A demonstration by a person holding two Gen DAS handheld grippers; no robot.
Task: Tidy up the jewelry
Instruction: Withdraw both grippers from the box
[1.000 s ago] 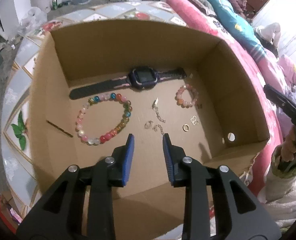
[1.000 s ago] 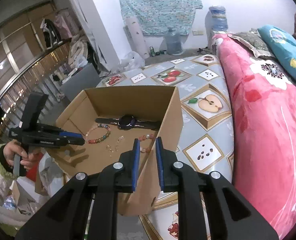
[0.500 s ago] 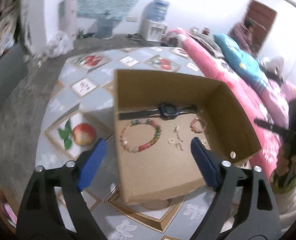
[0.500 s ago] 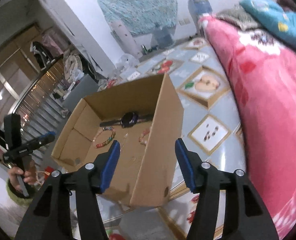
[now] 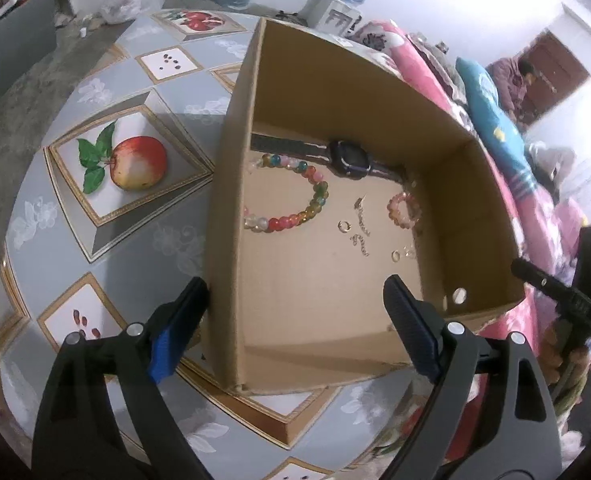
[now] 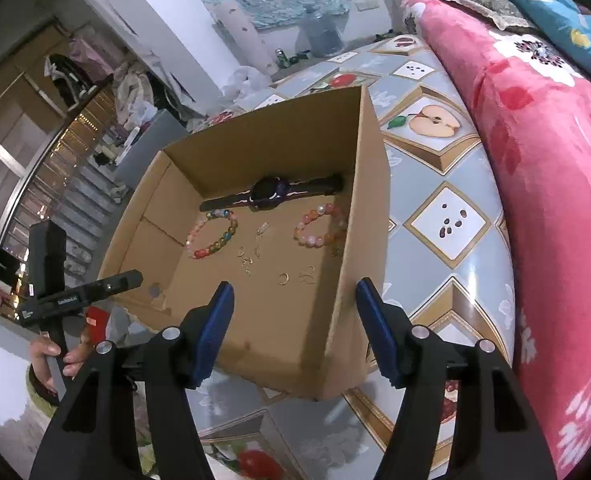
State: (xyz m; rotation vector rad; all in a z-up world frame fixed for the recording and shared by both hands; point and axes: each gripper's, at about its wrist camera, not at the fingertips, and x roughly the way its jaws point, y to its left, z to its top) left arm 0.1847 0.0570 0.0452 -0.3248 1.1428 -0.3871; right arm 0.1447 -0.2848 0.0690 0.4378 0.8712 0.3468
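The left claw point(image 5: 295, 316) stands spread wide and holds nothing; its two blue pads straddle the near left wall of the cardboard box point(image 5: 223, 216), one outside over the fruit-patterned surface point(image 5: 107, 248), the other above the box floor. The right claw point(image 6: 293, 322) is empty, its jaws opening, with the box's near right wall between the pads and untouched. Inside the box lie a dark watch point(image 6: 269, 194), a multicoloured bead bracelet point(image 6: 213, 234), a pink bead bracelet point(image 6: 321, 226) and small gold rings point(image 6: 283, 278) and chain pieces.
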